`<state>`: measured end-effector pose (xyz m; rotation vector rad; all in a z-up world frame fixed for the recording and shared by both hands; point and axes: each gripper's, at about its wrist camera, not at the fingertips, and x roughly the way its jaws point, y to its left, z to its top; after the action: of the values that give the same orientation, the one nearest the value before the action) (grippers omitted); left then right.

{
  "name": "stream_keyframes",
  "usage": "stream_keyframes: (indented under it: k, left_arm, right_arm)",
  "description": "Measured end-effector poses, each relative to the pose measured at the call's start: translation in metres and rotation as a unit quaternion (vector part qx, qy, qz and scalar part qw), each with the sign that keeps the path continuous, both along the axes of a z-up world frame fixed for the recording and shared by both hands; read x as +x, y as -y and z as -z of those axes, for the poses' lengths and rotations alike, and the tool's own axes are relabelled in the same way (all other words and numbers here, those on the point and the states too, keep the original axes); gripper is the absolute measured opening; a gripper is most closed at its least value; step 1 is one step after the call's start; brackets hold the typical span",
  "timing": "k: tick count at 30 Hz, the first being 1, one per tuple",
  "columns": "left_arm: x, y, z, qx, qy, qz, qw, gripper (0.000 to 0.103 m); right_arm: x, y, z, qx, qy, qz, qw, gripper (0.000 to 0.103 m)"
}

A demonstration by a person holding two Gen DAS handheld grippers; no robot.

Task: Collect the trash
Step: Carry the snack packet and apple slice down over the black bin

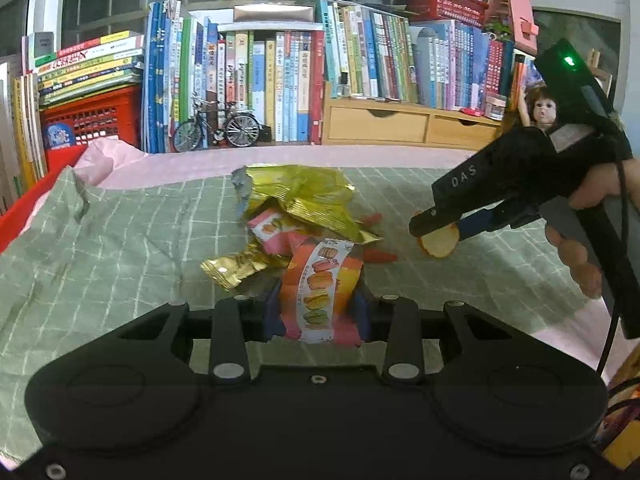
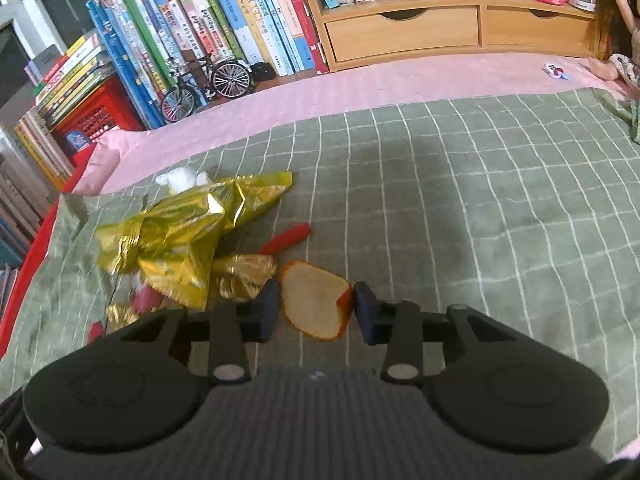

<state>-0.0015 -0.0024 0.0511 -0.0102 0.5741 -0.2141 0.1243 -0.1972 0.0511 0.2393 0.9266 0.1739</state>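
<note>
Dim, cool indoor light, soft shadows on the green checked cloth, strong fisheye bending and dark corners.

Left hand-held gripper: jaws drawn narrow, both dark-blue pads pressed against the sides of a macaron-print wrapper that stands between them. Right hand-held gripper: pitched steeply downward, its pads closed against the two edges of an orange-rimmed peel slice. In the left wrist view, a person's hand wraps the right tool's black handle (fingers curled beneath the grip).
</note>
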Motion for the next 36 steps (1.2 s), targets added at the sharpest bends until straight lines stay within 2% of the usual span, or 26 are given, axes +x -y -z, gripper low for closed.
stream_keyframes:
  k: [14, 20, 36]
  left_arm:
    - [-0.037, 0.023, 0.000, 0.003, -0.012, 0.033, 0.9994, 0.034]
    - [-0.055, 0.031, 0.001, -0.010, -0.020, 0.050, 0.9985, 0.034]
    - [-0.107, 0.051, 0.007, -0.018, -0.035, 0.084, 0.9957, 0.034]
  right_arm:
    - [-0.064, 0.026, -0.002, 0.015, -0.007, -0.022, 1.000, 0.044]
    - [-0.093, 0.038, -0.002, 0.024, -0.008, -0.028, 0.999, 0.044]
    - [-0.160, 0.056, 0.011, 0.027, -0.015, -0.037, 0.999, 0.044]
